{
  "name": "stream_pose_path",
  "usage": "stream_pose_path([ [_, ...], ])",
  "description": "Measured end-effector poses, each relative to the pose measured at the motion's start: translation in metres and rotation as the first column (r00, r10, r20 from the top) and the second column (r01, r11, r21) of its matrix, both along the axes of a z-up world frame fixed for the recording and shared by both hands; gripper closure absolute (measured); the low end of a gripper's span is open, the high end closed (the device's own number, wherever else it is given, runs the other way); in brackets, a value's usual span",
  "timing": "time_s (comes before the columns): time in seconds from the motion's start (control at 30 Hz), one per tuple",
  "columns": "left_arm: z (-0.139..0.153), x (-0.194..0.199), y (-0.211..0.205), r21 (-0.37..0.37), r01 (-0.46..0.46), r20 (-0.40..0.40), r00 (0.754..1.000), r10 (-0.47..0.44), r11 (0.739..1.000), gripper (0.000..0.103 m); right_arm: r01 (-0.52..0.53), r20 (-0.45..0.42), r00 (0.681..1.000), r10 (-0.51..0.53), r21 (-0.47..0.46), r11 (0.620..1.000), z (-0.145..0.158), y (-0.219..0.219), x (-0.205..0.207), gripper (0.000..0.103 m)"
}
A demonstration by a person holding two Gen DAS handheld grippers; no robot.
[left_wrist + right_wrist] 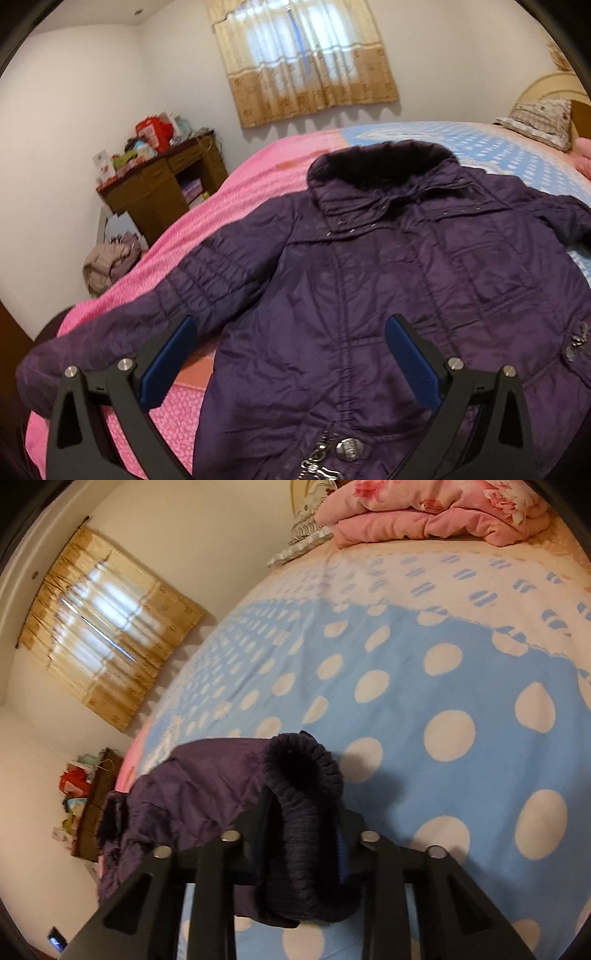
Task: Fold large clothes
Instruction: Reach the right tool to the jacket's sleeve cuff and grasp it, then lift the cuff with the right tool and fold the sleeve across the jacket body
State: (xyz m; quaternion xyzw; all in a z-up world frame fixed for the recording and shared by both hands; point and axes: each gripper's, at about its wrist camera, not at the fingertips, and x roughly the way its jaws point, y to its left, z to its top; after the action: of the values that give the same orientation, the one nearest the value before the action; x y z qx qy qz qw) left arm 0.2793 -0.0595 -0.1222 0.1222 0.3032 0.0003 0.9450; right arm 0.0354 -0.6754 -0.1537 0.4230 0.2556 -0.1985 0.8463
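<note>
A dark purple quilted jacket (388, 280) lies front up on the bed, its furry collar toward the far side and one sleeve (122, 332) stretched out to the left. My left gripper (291, 328) hovers open over the jacket's lower front, with nothing between its blue pads (168, 358). In the right wrist view my right gripper (304, 812) is shut on the knitted cuff (303, 786) of the jacket's other sleeve (199, 786), which hangs just above the dotted blue sheet.
The bed carries a pink blanket (229, 206) on the left and a blue dotted sheet (424, 686) on the right. Folded pink bedding (436, 513) and a pillow (535, 118) lie at the headboard. A cluttered wooden desk (166, 184) stands by the wall.
</note>
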Motion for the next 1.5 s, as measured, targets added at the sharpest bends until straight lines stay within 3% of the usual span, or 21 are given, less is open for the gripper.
stream_pose_path([
  [0.2, 0.006, 0.0, 0.008, -0.049, -0.005, 0.005, 1.0, 0.005, 0.999, 0.0, 0.033, 0.035, 0.999, -0.03, -0.101, 0.994, 0.055, -0.003, -0.008, 0.082],
  [0.33, 0.013, 0.001, 0.014, -0.077, -0.008, 0.02, 1.0, 0.009, 0.997, 0.0, 0.046, 0.068, 0.997, -0.033, -0.19, 0.981, 0.114, -0.005, -0.002, 0.083],
  [0.53, 0.022, 0.003, 0.027, -0.109, -0.018, 0.032, 0.999, 0.022, 0.994, 0.0, -0.007, 0.064, 0.997, 0.033, -0.365, 0.931, 0.2, 0.02, 0.036, 0.084],
  [0.73, 0.024, -0.002, 0.033, -0.14, -0.009, 0.034, 0.999, 0.014, 0.99, 0.0, -0.12, 0.059, 0.982, 0.18, -0.544, 0.831, 0.272, 0.093, 0.091, 0.084],
  [0.9, 0.023, -0.005, 0.037, -0.162, 0.0, 0.029, 1.0, 0.005, 0.987, 0.0, -0.255, -0.007, 0.942, 0.336, -0.668, 0.699, 0.303, 0.178, 0.139, 0.084],
  [1.03, 0.023, -0.006, 0.045, -0.179, -0.004, 0.031, 0.999, 0.009, 0.984, 0.0, -0.36, -0.085, 0.89, 0.448, -0.734, 0.576, 0.306, 0.248, 0.173, 0.084],
  [1.2, 0.023, -0.006, 0.056, -0.201, -0.014, 0.034, 0.999, 0.022, 0.979, 0.0, -0.498, -0.194, 0.786, 0.587, -0.761, 0.416, 0.284, 0.344, 0.211, 0.085],
  [1.33, 0.021, -0.005, 0.067, -0.214, -0.031, 0.034, 0.999, 0.039, 0.976, 0.0, -0.582, -0.275, 0.703, 0.656, -0.753, 0.307, 0.25, 0.418, 0.233, 0.085],
  [1.5, 0.019, -0.003, 0.082, -0.217, -0.067, 0.031, 0.997, 0.075, 0.974, 0.0, -0.686, -0.377, 0.591, 0.714, -0.7, 0.199, 0.172, 0.503, 0.264, 0.085],
])
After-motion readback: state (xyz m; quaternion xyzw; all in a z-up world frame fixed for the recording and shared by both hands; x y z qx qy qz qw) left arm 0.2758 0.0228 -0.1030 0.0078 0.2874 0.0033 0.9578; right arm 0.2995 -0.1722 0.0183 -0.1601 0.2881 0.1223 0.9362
